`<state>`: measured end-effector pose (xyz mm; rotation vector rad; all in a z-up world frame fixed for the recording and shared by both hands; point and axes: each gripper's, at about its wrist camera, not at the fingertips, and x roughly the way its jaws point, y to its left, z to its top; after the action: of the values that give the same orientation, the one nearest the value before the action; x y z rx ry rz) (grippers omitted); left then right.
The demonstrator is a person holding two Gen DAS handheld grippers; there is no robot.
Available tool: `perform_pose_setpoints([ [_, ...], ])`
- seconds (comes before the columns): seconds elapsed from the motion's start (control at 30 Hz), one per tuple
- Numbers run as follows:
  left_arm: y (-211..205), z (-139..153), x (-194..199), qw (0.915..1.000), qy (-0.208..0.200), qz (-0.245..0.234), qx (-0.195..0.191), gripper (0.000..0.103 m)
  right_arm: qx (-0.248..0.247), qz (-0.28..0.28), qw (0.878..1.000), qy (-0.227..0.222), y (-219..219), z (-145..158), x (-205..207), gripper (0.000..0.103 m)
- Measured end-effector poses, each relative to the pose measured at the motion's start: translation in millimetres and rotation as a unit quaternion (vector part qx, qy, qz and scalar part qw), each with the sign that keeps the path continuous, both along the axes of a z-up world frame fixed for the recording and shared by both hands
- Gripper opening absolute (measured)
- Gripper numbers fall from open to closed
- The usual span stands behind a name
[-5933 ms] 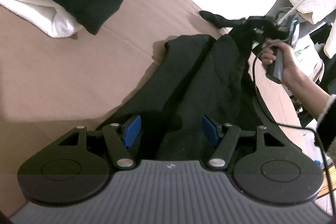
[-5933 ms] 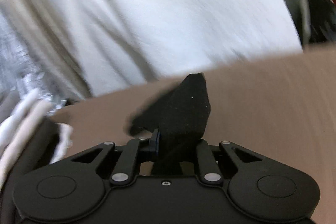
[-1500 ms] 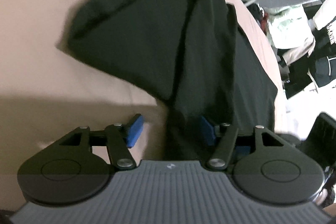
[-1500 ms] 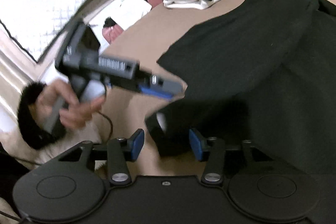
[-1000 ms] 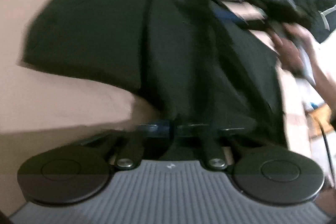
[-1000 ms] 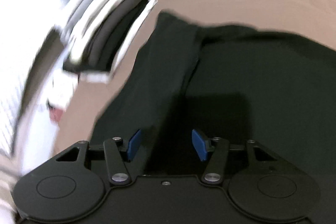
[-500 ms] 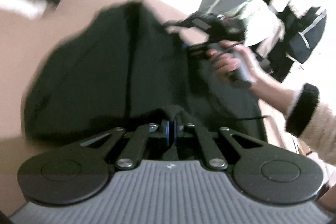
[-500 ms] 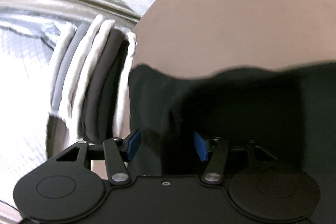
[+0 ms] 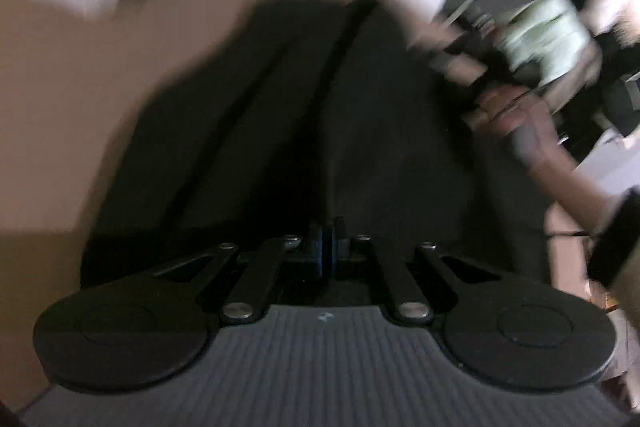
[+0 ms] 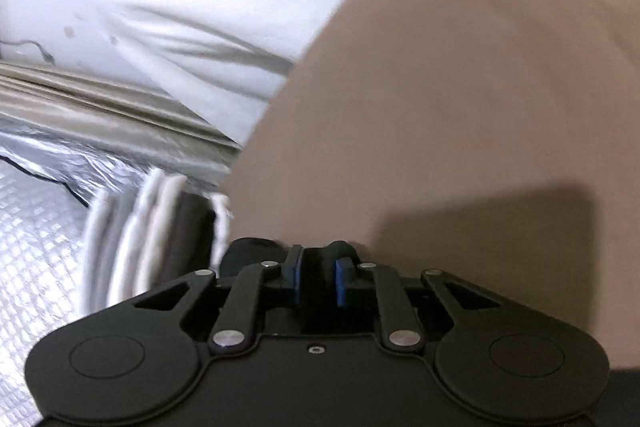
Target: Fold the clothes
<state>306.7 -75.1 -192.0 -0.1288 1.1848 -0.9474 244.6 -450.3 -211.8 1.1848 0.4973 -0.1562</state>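
— Where's the black cloth garment now?

— Spread over the tan, smooth-covered bed, long folds running away from the left gripper. That gripper's blue pads are pressed together on the near edge of the cloth.

— And the other one?

— The right gripper has just been closing; its blue pads sit nearly together with a dark bunch of the same garment pinched between them. The picture from the left side is badly blurred, but a hand shows at the garment's far right edge.

— Anything beside it?

— A stack of folded white and dark clothes at the bed's edge, near the right gripper.
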Motion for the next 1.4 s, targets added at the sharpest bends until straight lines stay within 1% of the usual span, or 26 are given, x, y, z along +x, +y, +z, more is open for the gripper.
perform_pose_setpoints([
  [0.03,3.0,-0.7,5.5,0.9997,0.015,0.009,-0.015,0.003,-0.009,-0.002,1.000,0.001,-1.6,-0.4,2.8,0.013],
  [0.07,5.9,4.5,8.9,0.9993,0.015,0.013,-0.033,0.003,-0.019,-0.002,1.000,0.001,0.9,0.5,6.9,0.013],
  [0.17,15.2,34.9,5.9,0.9950,-0.044,0.012,-0.089,0.002,-0.034,-0.005,0.999,-0.001,0.1,4.2,13.0,0.013],
  [0.2,18.5,41.5,2.5,0.9934,-0.053,0.014,-0.100,0.002,-0.035,-0.002,0.999,0.005,-1.8,3.9,12.6,0.013],
  [0.23,20.1,43.5,1.5,0.9933,-0.049,0.013,-0.104,0.002,-0.037,0.001,0.999,0.012,-3.6,3.4,12.1,0.014],
  [0.3,18.8,31.5,1.7,0.9963,-0.018,0.000,-0.084,0.004,-0.044,0.011,0.999,0.028,-6.9,3.9,10.9,0.014],
  [0.37,13.1,6.1,6.6,0.9994,0.027,0.001,-0.022,0.004,-0.055,0.020,0.998,0.034,-6.8,11.4,6.7,0.020],
  [0.4,11.5,-3.6,8.3,0.9992,0.039,0.007,-0.001,0.004,-0.058,0.022,0.997,0.036,-6.7,15.3,2.2,0.029],
  [0.43,11.2,-11.1,8.8,0.9989,0.044,0.014,0.008,0.005,-0.063,0.026,0.997,0.039,-5.5,20.6,-1.9,0.039],
  [0.5,13.6,-14.2,12.5,0.9972,0.068,0.029,0.000,0.006,-0.112,0.028,0.992,0.053,1.5,38.1,-11.2,0.046],
  [0.53,14.9,-11.1,14.2,0.9967,0.074,0.033,-0.008,0.011,-0.161,0.023,0.985,0.065,8.3,49.9,-16.1,0.050],
  [0.57,15.4,-7.1,14.1,0.9968,0.071,0.031,-0.018,0.016,-0.211,0.018,0.974,0.078,15.5,62.3,-20.8,0.050],
  [0.6,15.1,-3.7,13.8,0.9973,0.063,0.028,-0.026,0.028,-0.255,0.012,0.964,0.078,23.4,73.3,-26.5,0.051],
  [0.63,14.4,-1.6,13.6,0.9976,0.057,0.027,-0.030,0.032,-0.291,0.016,0.954,0.067,32.8,84.1,-30.3,0.051],
  [0.7,12.2,-0.3,12.6,0.9979,0.050,0.029,-0.031,0.032,-0.325,0.049,0.943,0.056,49.2,97.5,-25.1,0.051],
  [0.77,10.0,0.1,13.0,0.9980,0.042,0.028,-0.039,0.032,-0.356,0.092,0.928,0.057,69.0,105.5,-7.6,0.051],
  [0.9,14.0,6.5,13.5,0.9983,0.019,0.025,-0.049,0.032,-0.414,0.190,0.887,0.073,113.3,113.2,41.8,0.050],
  [1.0,21.8,2.2,18.9,0.9971,0.035,0.032,-0.060,0.032,-0.459,0.207,0.852,0.143,129.2,89.9,81.4,0.049],
  [1.03,23.3,0.0,21.3,0.9968,0.039,0.034,-0.061,0.032,-0.476,0.209,0.838,0.164,125.7,77.3,93.1,0.038],
  [1.07,24.6,-2.6,23.6,0.9966,0.042,0.035,-0.061,0.032,-0.493,0.210,0.824,0.185,121.5,64.4,105.1,0.032],
  [1.1,25.4,-5.4,25.8,0.9966,0.045,0.037,-0.059,0.032,-0.497,0.205,0.821,0.195,109.5,52.8,114.1,0.029],
  [1.13,26.0,-7.9,27.8,0.9963,0.049,0.038,-0.059,0.032,-0.481,0.192,0.834,0.191,95.3,48.1,118.2,0.032],
  [1.2,27.1,-12.4,31.5,0.9955,0.058,0.040,-0.063,0.032,-0.439,0.155,0.867,0.176,75.2,51.9,122.9,0.033],
  [1.27,27.3,-15.2,34.5,0.9949,0.062,0.040,-0.070,0.032,-0.466,0.103,0.857,0.192,67.5,57.2,119.7,0.034],
  [1.33,28.6,-16.6,37.7,0.9939,0.065,0.044,-0.078,0.032,-0.463,0.083,0.858,0.205,59.6,61.3,111.5,0.034],
  [1.4,30.0,-16.0,40.2,0.9932,0.064,0.048,-0.084,0.032,-0.430,0.069,0.883,0.176,54.3,70.6,91.3,0.034],
])
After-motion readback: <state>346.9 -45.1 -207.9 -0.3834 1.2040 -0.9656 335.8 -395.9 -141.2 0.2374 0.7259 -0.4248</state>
